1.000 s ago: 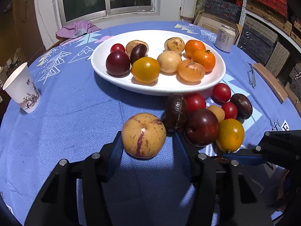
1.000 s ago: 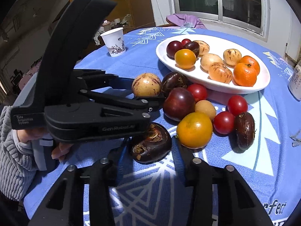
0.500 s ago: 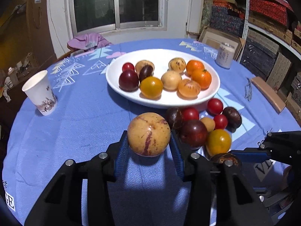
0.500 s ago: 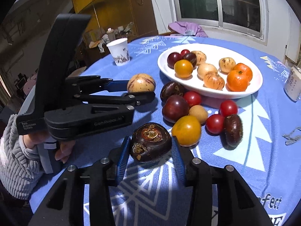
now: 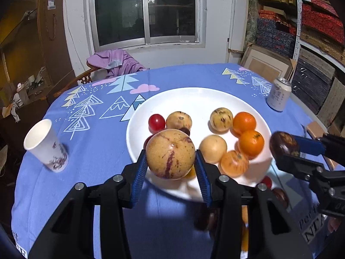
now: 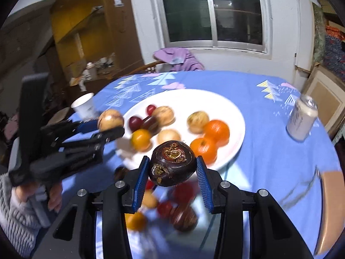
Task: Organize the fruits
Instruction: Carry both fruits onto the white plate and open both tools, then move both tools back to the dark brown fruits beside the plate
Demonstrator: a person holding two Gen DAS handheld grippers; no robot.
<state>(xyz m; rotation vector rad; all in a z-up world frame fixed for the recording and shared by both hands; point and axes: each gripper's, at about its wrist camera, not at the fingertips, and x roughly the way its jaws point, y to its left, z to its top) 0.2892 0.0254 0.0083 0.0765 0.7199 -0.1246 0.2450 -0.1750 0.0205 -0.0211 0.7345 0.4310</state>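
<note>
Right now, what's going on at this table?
A person is moving fruit onto the white plate with a gripper in each hand. The left gripper holds a tan, purple-streaked fruit above the plate's near edge. The right gripper holds a dark brown fruit. More fruit lies on the blue tablecloth below them.

A round table under a blue cloth printed with white trees and pink clouds (image 5: pixel 103 168) carries everything. Directly on it: a white oval plate (image 5: pixel 194 99) just ahead of the claws, a white paper cup (image 5: pixel 45 145) far left, a pale drink can (image 5: pixel 278 96) far right, and loose blurred fruits (image 6: pixel 183 215) below the claws.
</note>
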